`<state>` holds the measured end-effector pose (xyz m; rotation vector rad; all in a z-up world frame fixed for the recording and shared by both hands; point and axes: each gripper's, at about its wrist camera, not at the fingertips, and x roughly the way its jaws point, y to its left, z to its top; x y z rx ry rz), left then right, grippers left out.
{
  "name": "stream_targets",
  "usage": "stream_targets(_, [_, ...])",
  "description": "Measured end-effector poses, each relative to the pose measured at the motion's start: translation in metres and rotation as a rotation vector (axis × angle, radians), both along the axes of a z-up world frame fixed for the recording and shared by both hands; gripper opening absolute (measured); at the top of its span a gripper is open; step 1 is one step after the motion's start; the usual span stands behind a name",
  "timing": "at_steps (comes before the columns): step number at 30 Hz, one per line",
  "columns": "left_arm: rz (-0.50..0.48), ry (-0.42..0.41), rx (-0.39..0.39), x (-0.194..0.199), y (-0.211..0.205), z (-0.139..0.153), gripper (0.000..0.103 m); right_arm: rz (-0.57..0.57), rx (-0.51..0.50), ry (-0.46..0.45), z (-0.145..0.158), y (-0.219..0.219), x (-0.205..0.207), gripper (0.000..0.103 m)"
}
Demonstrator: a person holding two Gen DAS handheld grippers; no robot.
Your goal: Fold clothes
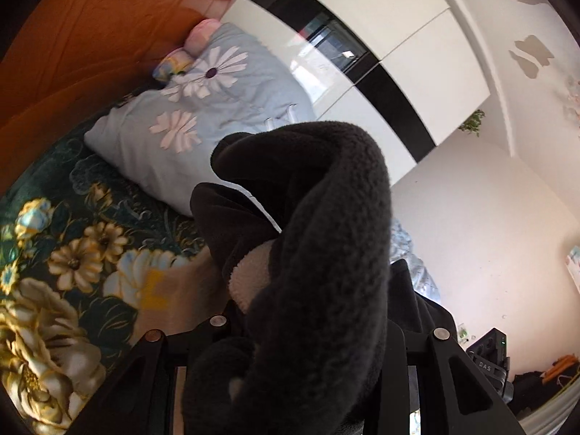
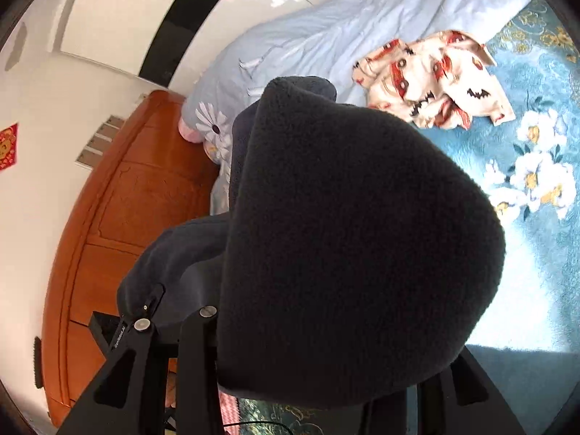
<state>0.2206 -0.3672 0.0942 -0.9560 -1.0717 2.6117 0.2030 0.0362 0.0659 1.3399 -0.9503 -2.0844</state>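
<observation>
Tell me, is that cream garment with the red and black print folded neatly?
No. The cream garment lies crumpled and spread unevenly on the teal blanket, its edges bunched rather than squared.

1. Daylight is flooding the room, glaring off the glossy white wardrobe (image 1: pixel 362 83).
2. The dark fleece garment (image 2: pixel 344 235) is showing almost no detail and casting shadow below.
3. Fisheye curvature is bending the edges; the headboard (image 1: pixel 90 36) is smearing.
</observation>
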Motion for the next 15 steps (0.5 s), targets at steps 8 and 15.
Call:
stream_targets(8, [0.092, -0.085, 0.23, 0.01, -0.025, -0.086, 0.041, 0.027, -0.068, -0.114, -0.041, 0.007, 0.005, 0.048])
stream_targets(15, [0.095, -0.101, 0.273, 0.02, -0.029, -0.08, 0.047, 0.012, -0.163, -0.118, -0.052, 0.026, 0.02, 0.055])
